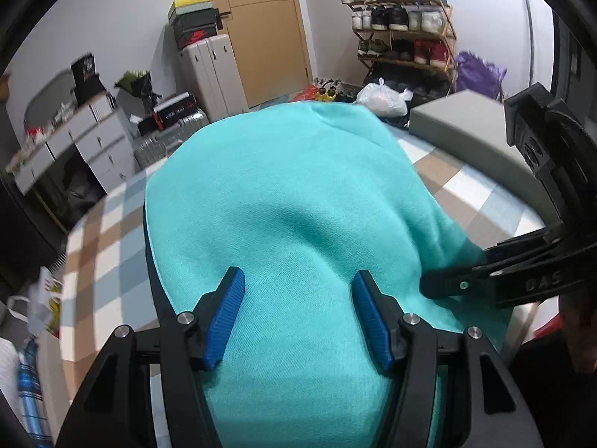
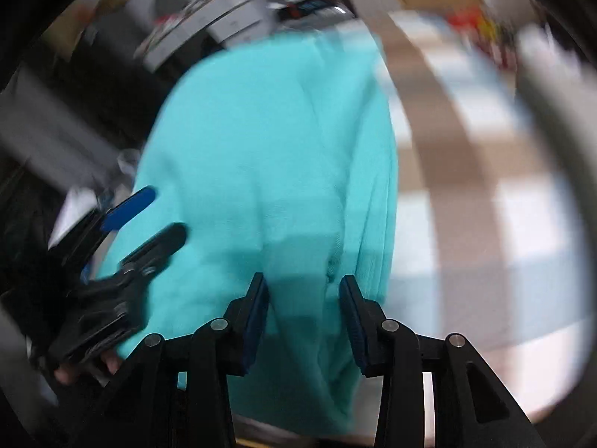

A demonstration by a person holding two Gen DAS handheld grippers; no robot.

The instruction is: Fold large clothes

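— Turquoise, that garment? Where does it lie?

— Yes, a thick turquoise piece, spread over the checked bed cover, folded into a long shape that runs away from both cameras. A grey box sits on the bed to its right.

— And the left gripper?

— Its blue pads stand apart above the cloth, one on each side, with nothing pinched between them.

— The right gripper?

— Its view is badly blurred. The jaws are spread, and a fold of the turquoise cloth lies between them, but the pads do not press on it. From the left camera its black fingertip rests against the garment's right edge.

— Anything else behind?

— A wooden door, a shoe rack, a white plastic bag and a grey dresser.
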